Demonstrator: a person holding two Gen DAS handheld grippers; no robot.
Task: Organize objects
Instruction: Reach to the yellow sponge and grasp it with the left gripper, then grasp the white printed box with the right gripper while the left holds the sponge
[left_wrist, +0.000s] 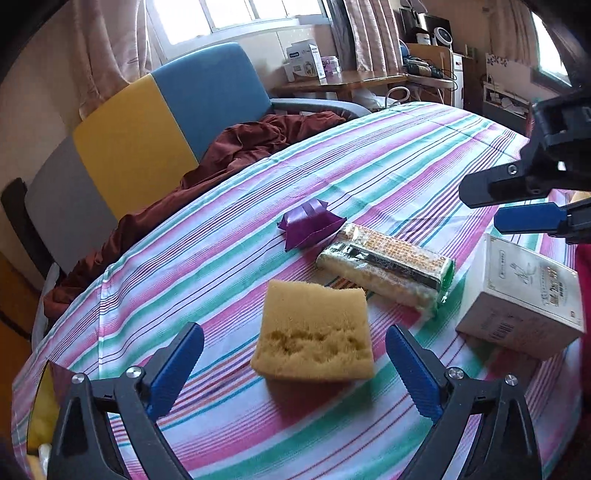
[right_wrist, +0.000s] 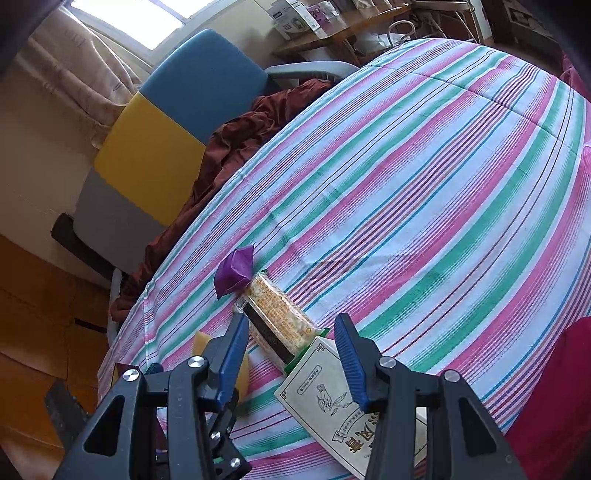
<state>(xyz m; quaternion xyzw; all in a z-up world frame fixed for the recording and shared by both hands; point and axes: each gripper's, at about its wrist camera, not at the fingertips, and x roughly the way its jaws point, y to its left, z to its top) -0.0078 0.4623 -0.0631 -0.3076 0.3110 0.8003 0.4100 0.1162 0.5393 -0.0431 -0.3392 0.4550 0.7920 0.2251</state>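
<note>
On the striped cloth (left_wrist: 369, 177), the sponge (left_wrist: 314, 332) lies between the wide-open, empty left gripper (left_wrist: 293, 373), so centre both pads before squeezing gently; at three o'clock the right gripper (right_wrist: 291, 354) hovers unclenched over the box (right_wrist: 325, 406).

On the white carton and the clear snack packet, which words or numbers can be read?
White cardboard carton: large dark brush characters, a plant drawing and a barcode; nothing legible.
Clear cellophane snack packet with a black band: orange and white print, too blurred to read.
White appliance box on the far wooden desk: blue logo, too small to read.
</note>
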